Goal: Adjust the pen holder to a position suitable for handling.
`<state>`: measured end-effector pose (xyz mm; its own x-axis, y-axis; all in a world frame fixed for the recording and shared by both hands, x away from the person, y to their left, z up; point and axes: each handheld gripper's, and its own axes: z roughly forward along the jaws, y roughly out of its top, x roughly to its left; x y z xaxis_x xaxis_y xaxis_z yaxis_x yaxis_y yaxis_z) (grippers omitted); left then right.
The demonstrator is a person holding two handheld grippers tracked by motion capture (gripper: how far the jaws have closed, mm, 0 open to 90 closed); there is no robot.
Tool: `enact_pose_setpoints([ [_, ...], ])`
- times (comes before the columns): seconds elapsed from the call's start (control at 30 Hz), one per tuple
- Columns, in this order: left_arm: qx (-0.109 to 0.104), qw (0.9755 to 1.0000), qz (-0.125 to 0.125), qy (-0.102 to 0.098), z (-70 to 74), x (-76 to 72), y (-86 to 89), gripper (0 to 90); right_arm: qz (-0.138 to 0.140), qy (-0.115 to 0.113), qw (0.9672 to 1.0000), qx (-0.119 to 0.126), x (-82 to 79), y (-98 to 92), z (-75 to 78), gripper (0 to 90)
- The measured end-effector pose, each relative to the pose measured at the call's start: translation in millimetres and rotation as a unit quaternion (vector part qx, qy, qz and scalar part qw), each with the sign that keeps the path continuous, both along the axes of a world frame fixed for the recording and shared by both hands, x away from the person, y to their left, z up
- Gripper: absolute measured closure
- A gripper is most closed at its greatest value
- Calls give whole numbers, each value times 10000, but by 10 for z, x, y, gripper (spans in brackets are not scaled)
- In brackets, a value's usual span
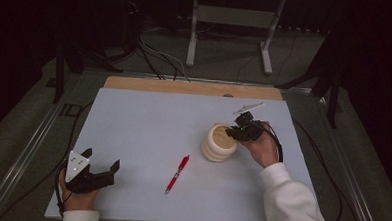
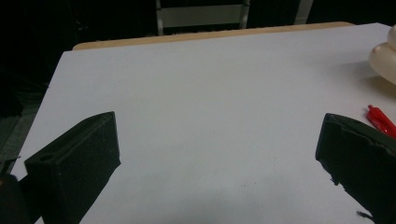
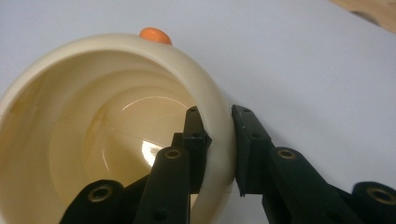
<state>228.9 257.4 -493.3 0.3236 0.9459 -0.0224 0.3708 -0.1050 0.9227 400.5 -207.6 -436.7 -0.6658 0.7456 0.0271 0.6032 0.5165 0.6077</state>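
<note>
1. The cream, ribbed, glossy round cup (image 1: pixel 218 142) stands upright on the pale grey desk (image 1: pixel 148 123), mouth up, with the slim red pen (image 1: pixel 177 174) lying near it.
2. The right hand-held gripper (image 3: pixel 218 122) is clenched over the cup's rim, one jaw inside and one outside.
3. The cup looks rigid, smooth and probably slippery; the rim suits gripping.
4. The left hand-held gripper (image 1: pixel 101 162) rests released, well apart from the cup.
</note>
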Motion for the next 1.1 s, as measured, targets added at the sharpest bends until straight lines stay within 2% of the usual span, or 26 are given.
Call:
enact_pose_setpoints([
  [0.3, 11, 10000, -26, 19, -5, 8, -5, 3, 531, 197, 9979, -304, -159, 161, -39, 770],
  [0.53, 12, 10000, -26, 18, -4, 8, -7, 3, 558, 256, 9978, -261, -146, 200, -42, 758],
  [0.6, -1, 10000, -22, 11, -5, 8, -4, 3, 570, 319, 9978, -114, -123, 196, -54, 727],
  [0.7, 6, 10000, -26, 7, -2, 6, -7, 3, 542, 292, 9981, -45, -110, 191, -66, 669],
  [0.87, 6, 10000, -24, 7, -4, 6, -6, 3, 548, 229, 9981, 152, -118, 179, -53, 487],
  [0.97, 6, 10000, -22, 7, -3, 6, -5, 3, 534, 189, 9978, 346, -126, 156, -31, 401],
  [1.03, 8, 10000, -21, 8, -3, 6, -5, 3, 538, 147, 9970, 529, -135, 128, -6, 398],
  [1.1, 6, 10000, -20, 7, -3, 6, -5, 3, 532, 95, 9963, 669, -154, 102, 17, 346],
])
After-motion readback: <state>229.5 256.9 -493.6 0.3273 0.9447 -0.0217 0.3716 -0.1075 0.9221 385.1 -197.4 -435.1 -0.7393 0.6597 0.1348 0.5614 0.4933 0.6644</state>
